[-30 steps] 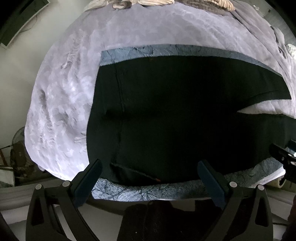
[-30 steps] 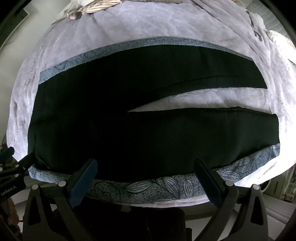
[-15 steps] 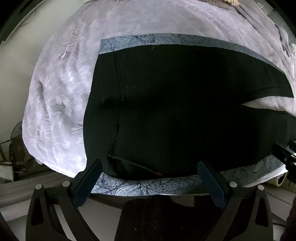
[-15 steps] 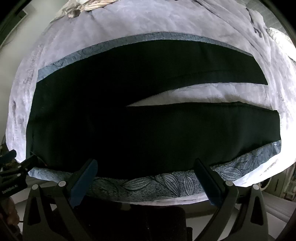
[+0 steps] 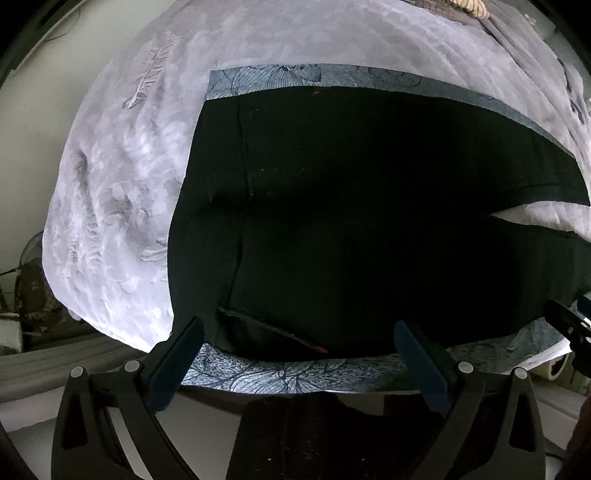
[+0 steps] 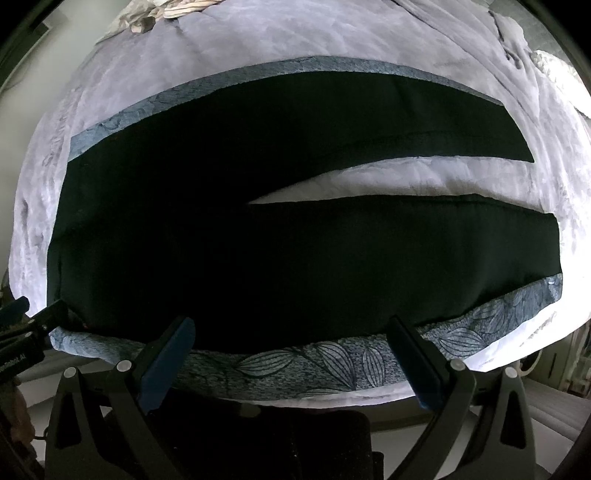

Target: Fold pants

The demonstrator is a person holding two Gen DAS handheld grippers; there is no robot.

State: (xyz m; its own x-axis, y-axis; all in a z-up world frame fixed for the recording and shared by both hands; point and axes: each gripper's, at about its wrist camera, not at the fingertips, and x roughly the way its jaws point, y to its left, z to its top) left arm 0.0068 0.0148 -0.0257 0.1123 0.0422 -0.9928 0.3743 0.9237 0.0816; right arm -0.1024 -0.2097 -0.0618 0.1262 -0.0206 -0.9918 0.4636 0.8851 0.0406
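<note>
Black pants (image 5: pixel 351 221) lie flat on a bed, with a blue leaf-print stripe (image 5: pixel 280 373) along each outer side. The waistband is at the left and both legs (image 6: pixel 406 236) run to the right, split by a wedge of sheet. My left gripper (image 5: pixel 299 332) hovers open over the near edge by the waist and a side pocket. My right gripper (image 6: pixel 291 328) is open above the near leg's striped edge. Neither holds cloth. Each gripper shows at the edge of the other's view: the right gripper's tip (image 5: pixel 569 325) and the left gripper's tip (image 6: pixel 22 328).
The lilac floral bedcover (image 5: pixel 122 192) spreads around the pants. Crumpled striped fabric (image 6: pixel 177 9) lies at the bed's far side, and bunched bedding (image 6: pixel 517 48) at the far right. The bed's near edge drops off just below the grippers. Dim clutter (image 5: pixel 29 291) stands left of the bed.
Both grippers have moved forward and lower toward the pants' near edge, so the pants fill more of each view. Both stay open and the pants have not moved.
</note>
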